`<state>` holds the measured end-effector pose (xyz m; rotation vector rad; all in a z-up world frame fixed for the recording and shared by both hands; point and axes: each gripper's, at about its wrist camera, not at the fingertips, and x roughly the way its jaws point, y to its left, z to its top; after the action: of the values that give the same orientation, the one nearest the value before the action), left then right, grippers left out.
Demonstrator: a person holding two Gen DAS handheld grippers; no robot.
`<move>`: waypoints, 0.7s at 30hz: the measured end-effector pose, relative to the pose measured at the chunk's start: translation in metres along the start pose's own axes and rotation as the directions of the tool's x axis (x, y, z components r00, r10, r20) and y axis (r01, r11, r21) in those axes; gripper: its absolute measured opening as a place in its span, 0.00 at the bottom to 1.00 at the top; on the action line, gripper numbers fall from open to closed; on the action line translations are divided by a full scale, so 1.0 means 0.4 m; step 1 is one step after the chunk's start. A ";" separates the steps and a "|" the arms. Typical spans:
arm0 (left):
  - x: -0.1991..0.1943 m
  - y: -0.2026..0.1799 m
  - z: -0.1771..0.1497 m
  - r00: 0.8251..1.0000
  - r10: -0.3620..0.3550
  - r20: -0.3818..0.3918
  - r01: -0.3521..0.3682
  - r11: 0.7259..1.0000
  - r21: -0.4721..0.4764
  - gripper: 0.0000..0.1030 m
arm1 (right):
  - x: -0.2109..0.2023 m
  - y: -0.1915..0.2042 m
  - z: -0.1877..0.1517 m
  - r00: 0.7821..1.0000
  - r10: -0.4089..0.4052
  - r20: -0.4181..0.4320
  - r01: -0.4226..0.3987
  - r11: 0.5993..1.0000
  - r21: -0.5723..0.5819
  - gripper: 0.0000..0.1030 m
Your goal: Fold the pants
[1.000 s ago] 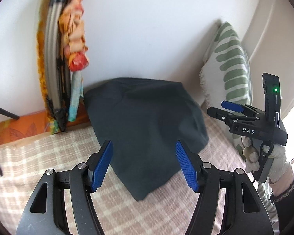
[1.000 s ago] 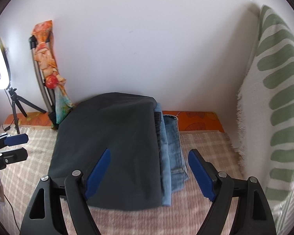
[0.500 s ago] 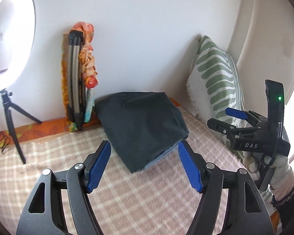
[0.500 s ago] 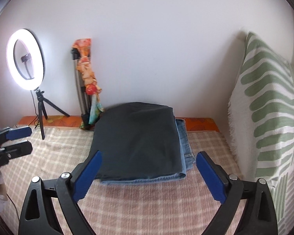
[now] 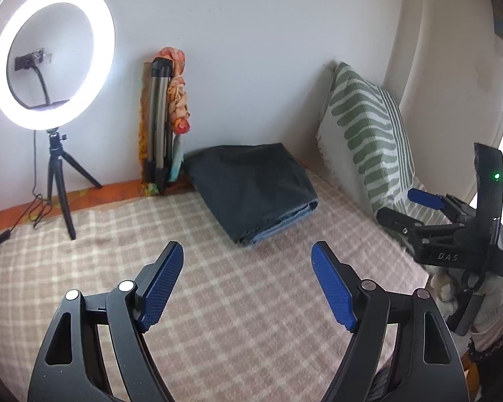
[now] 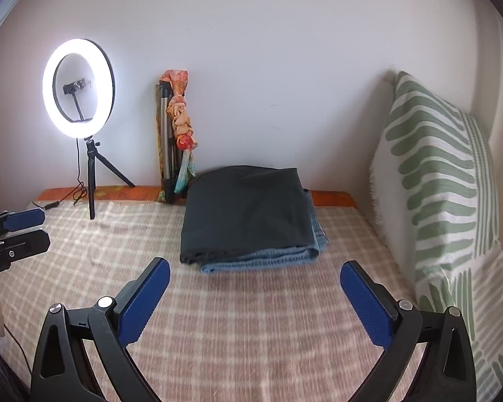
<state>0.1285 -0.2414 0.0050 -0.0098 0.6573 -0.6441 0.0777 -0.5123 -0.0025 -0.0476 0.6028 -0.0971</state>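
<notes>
Two folded pants [image 6: 248,214]; one ring light [image 6: 78,88]; one pillow [image 6: 442,181]

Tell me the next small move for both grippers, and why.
Probably none beyond resting clear: the dark pants already lie folded on the folded jeans, and the left gripper and right gripper, jaws opening, hold nothing.
</notes>
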 end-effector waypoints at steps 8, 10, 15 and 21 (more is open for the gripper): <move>-0.071 0.000 -0.129 0.999 0.030 -0.038 -0.030 0.999 -0.012 0.77 | -0.080 0.042 -0.109 1.000 0.024 -0.003 -0.023 0.997 0.075 1.00; -0.085 0.001 -0.153 0.998 0.039 -0.039 -0.040 0.999 -0.020 0.78 | -0.098 0.054 -0.137 1.000 0.011 -0.002 -0.011 0.997 0.082 1.00; -0.118 0.000 -0.207 0.997 0.064 -0.037 -0.065 0.997 -0.037 0.78 | -0.134 0.065 -0.191 1.000 0.029 -0.001 -0.029 0.987 0.156 1.00; -0.142 0.000 -0.244 0.994 0.095 -0.057 -0.096 0.995 -0.023 0.78 | -0.159 0.077 -0.220 1.000 0.007 0.003 -0.008 0.984 0.178 1.00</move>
<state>0.0380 -0.1912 -0.0408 0.0153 0.7160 -0.5449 -0.0219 -0.4765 -0.0413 0.1280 0.5902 -0.1433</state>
